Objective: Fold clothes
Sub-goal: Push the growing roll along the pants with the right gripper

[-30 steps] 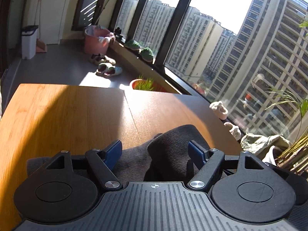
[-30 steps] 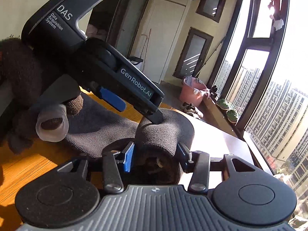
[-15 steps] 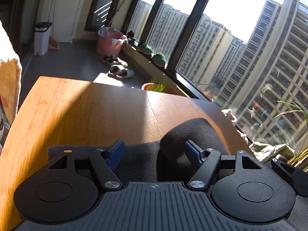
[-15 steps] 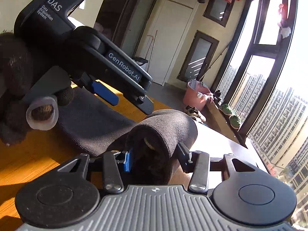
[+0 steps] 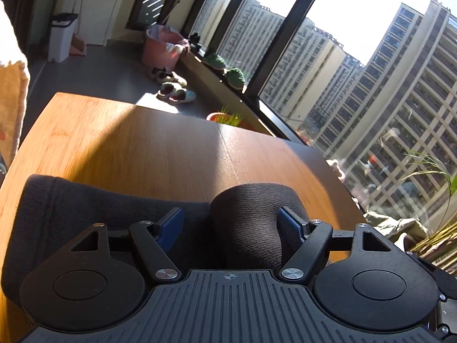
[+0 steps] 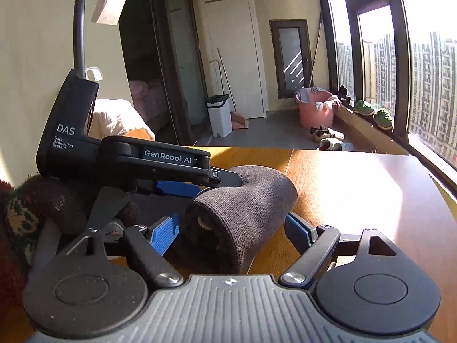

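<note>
A dark grey knit garment lies flat on the wooden table, one end rolled into a thick tube. My right gripper straddles the tube's open end. Its jaws are opening, and the blue pads stand just off the tube's sides. My left gripper hovers low over the garment, its jaws opening too. The roll sits between its fingers, close to the right pad and not squeezed. In the right wrist view the left gripper comes in from the left, one fingertip on the roll's top.
A hand in a dark knitted glove holds the left gripper. Bare tabletop stretches ahead to the far edge. Beyond stand a white bin, a pink bucket, slippers and tall windows. A cream cloth drapes at the left.
The right gripper's jaws have spread off the roll they were squeezing, and it has rolled to level. The left gripper shifted sideways and now lies flatter above the roll.
</note>
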A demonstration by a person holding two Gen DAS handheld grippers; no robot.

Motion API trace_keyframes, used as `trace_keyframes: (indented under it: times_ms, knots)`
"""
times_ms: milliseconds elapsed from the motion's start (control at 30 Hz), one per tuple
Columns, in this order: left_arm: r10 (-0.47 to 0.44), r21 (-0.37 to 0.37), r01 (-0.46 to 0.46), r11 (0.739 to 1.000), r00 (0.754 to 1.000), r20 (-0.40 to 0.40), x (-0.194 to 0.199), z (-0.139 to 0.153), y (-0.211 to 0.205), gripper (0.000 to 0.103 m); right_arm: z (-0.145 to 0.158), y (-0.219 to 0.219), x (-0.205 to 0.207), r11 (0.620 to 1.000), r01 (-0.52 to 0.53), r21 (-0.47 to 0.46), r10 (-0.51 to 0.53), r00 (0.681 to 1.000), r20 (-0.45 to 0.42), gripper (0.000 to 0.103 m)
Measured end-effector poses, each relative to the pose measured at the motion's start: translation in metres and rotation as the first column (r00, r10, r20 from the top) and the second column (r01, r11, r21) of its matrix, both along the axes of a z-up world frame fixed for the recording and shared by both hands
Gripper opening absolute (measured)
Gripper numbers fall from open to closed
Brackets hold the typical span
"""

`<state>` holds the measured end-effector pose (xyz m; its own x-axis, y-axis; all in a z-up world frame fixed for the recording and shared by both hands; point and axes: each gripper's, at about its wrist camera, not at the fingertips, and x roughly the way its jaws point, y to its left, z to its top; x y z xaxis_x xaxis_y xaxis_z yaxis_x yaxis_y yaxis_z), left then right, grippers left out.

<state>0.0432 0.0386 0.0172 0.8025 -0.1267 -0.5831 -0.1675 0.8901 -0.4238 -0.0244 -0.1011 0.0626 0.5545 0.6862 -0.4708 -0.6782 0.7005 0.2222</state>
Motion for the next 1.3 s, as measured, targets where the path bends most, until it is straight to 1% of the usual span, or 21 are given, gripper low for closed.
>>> trace_keyframes:
  times_ms: [67, 100, 167, 200, 300, 400, 433, 500, 600, 700, 800, 867, 933, 967, 1000, 1067, 1133, 1167, 1233, 1267, 1300]
  knots:
    - [0.004, -0.018, -0.004, 1.0, 1.0, -0.002, -0.001, -0.001, 0.003, 0.079, -0.01, -0.001, 0.018, 0.994, 0.072, 0.081, -0.061, 0.989, -0.134, 0.085]
    - [0.005, -0.023, -0.005, 1.0, 1.0, -0.003, -0.002, -0.001, 0.004, 0.079, -0.02, -0.001, 0.027, 0.987, 0.119, 0.105, -0.097, 0.975, -0.198, 0.088]
    - [0.007, -0.031, -0.007, 0.999, 1.0, -0.004, -0.004, -0.001, 0.005, 0.079, -0.035, -0.001, 0.033, 0.977, 0.151, 0.148, -0.107, 0.957, -0.27, 0.088]
    - [0.007, -0.035, -0.007, 0.999, 1.0, -0.005, -0.004, -0.002, 0.005, 0.079, -0.038, 0.0, 0.035, 0.976, 0.143, 0.164, -0.093, 0.955, -0.281, 0.074]
    - [0.012, -0.047, -0.012, 0.999, 1.0, -0.008, -0.002, -0.002, 0.009, 0.079, -0.031, 0.004, 0.023, 0.99, 0.097, 0.107, -0.075, 0.978, -0.193, 0.049]
    - [0.009, -0.066, -0.009, 0.998, 1.0, 0.001, -0.001, -0.002, 0.008, 0.08, -0.021, 0.0, 0.014, 0.999, 0.039, 0.03, -0.035, 0.992, -0.122, 0.039]
    - [0.001, -0.075, 0.0, 0.997, 1.0, 0.009, -0.001, -0.001, 0.007, 0.08, -0.019, -0.002, 0.01, 1.0, 0.029, -0.005, -0.029, 0.996, -0.084, 0.039]
    - [-0.015, -0.087, 0.017, 0.996, 1.0, 0.025, 0.001, 0.001, 0.005, 0.08, -0.013, 0.004, -0.004, 0.991, 0.019, -0.134, -0.011, 0.998, 0.059, 0.039]
    - [-0.013, -0.072, 0.018, 0.997, 0.997, 0.07, -0.001, 0.016, 0.003, 0.081, -0.011, 0.018, -0.022, 0.955, 0.011, -0.297, 0.053, 0.977, 0.208, 0.04]
    - [-0.034, -0.024, 0.037, 0.999, 0.994, 0.108, -0.002, 0.031, -0.004, 0.086, -0.011, 0.034, -0.031, 0.912, 0.007, -0.409, 0.118, 0.953, 0.28, 0.041]
    - [-0.06, 0.091, 0.052, 0.995, 0.994, 0.088, 0.002, 0.034, -0.019, 0.086, -0.012, 0.044, -0.037, 0.891, 0.008, -0.453, 0.154, 0.935, 0.319, 0.042]
    - [-0.057, 0.176, 0.046, 0.983, 0.997, 0.059, 0.004, 0.026, -0.026, 0.085, -0.009, 0.042, -0.034, 0.905, -0.01, -0.425, 0.15, 0.944, 0.295, 0.044]
    - [-0.047, 0.18, 0.038, 0.983, 0.998, 0.047, 0.002, 0.02, -0.021, 0.082, -0.002, 0.033, -0.029, 0.936, -0.041, -0.349, 0.134, 0.959, 0.248, 0.048]
    - [-0.038, 0.157, 0.031, 0.987, 0.998, 0.044, -0.001, 0.018, -0.017, 0.082, 0.001, 0.026, -0.026, 0.952, -0.049, -0.302, 0.118, 0.969, 0.215, 0.056]
    - [-0.029, 0.136, 0.023, 0.99, 0.999, 0.04, -0.003, 0.016, -0.012, 0.082, 0.003, 0.019, -0.024, 0.968, -0.045, -0.246, 0.091, 0.979, 0.181, 0.068]
    - [-0.003, 0.088, 0.0, 0.996, 1.0, 0.026, -0.005, 0.011, -0.002, 0.082, 0.007, 0.011, -0.02, 0.99, -0.011, -0.144, 0.03, 0.991, 0.134, 0.078]
    - [0.018, 0.043, -0.019, 0.999, 1.0, 0.013, -0.009, 0.008, 0.007, 0.082, 0.005, 0.006, -0.012, 0.999, 0.031, -0.024, -0.03, 0.998, 0.05, 0.08]
    - [0.025, 0.029, -0.025, 0.999, 1.0, 0.01, -0.01, 0.006, 0.009, 0.082, 0.001, 0.006, -0.008, 0.999, 0.049, 0.021, -0.049, 0.999, -0.008, 0.085]
    - [0.032, 0.037, -0.032, 0.999, 0.999, 0.008, -0.015, 0.005, 0.01, 0.082, -0.012, 0.009, 0.009, 0.994, 0.09, 0.056, -0.084, 0.99, -0.109, 0.085]
    - [0.034, 0.044, -0.035, 0.998, 0.999, 0.008, -0.017, 0.005, 0.009, 0.082, -0.02, 0.012, 0.014, 0.994, 0.095, 0.054, -0.088, 0.988, -0.129, 0.082]
    - [0.037, 0.052, -0.037, 0.998, 0.999, 0.007, -0.019, 0.005, 0.009, 0.082, -0.024, 0.014, 0.01, 0.994, 0.1, 0.044, -0.094, 0.99, -0.109, 0.072]
